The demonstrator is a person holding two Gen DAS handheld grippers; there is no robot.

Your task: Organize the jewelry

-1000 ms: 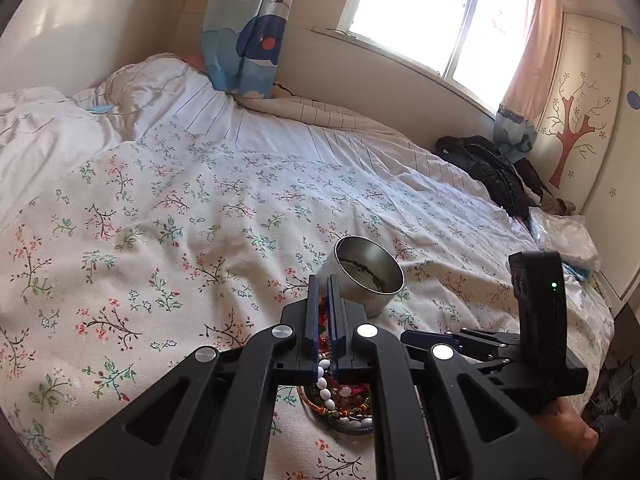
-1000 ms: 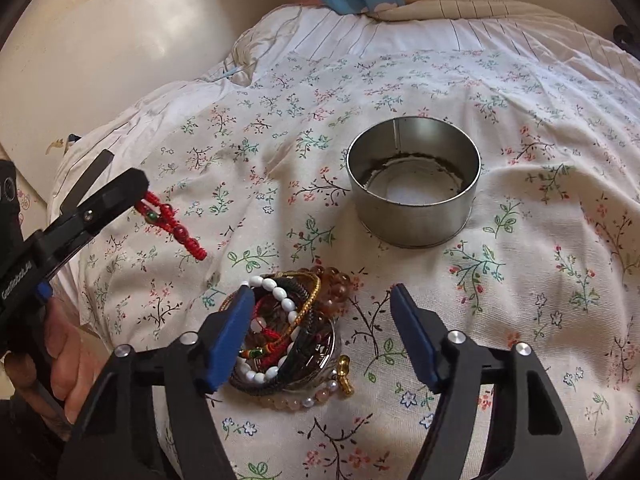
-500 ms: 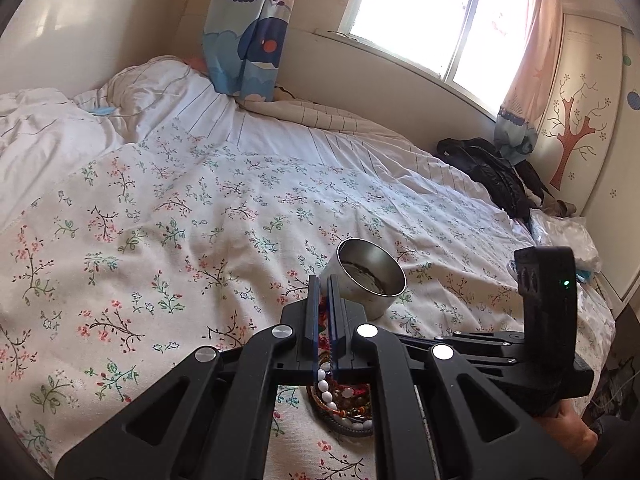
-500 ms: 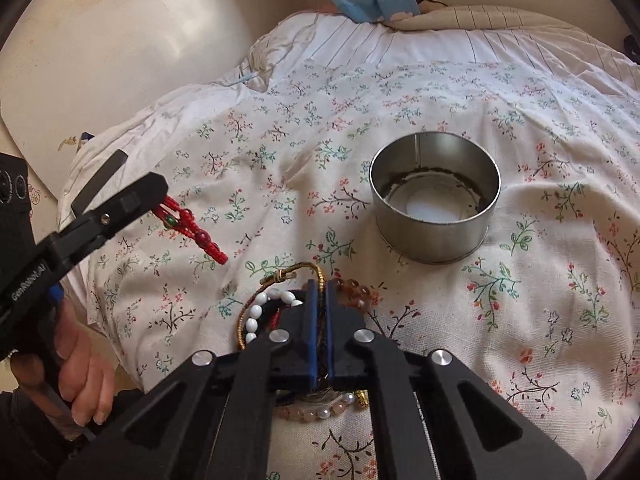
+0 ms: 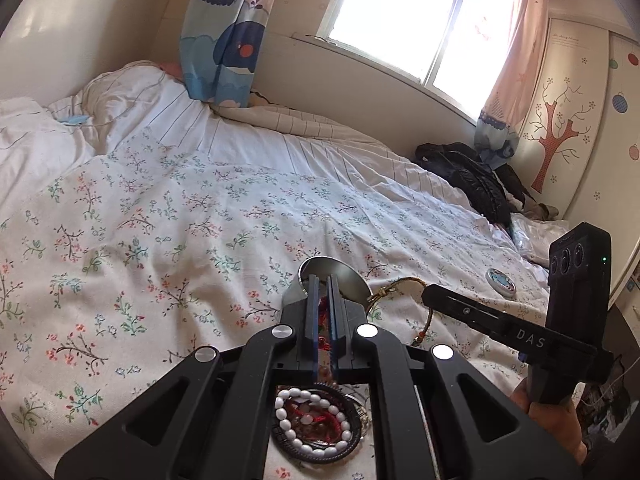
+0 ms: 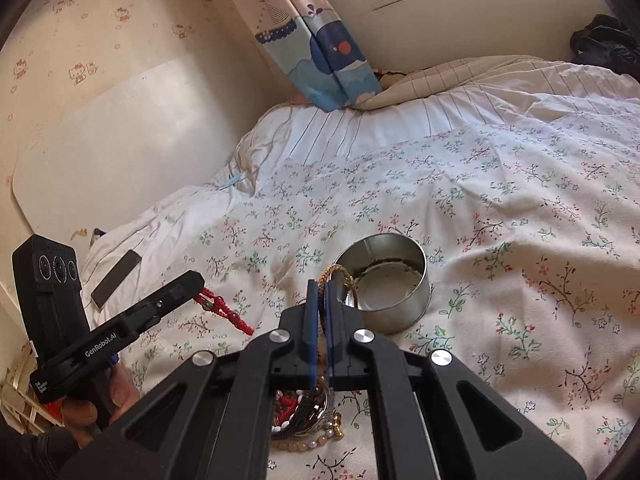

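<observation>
Right wrist view: right gripper (image 6: 319,292) fingers are closed on a gold cord bracelet (image 6: 340,274); left gripper (image 5: 323,286) fingers pinch a red bracelet (image 6: 224,308). Carry each over the tin (image 6: 386,284) ahead before releasing.

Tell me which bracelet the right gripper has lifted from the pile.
The gold braided cord bracelet, pinched in the right gripper. The left gripper holds the red one; the white beads lie in the pile.

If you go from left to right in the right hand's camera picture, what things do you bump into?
Left gripper → red beaded bracelet → right gripper holding the gold braided bracelet → round metal tin, all on the flowery bedspread.
</observation>
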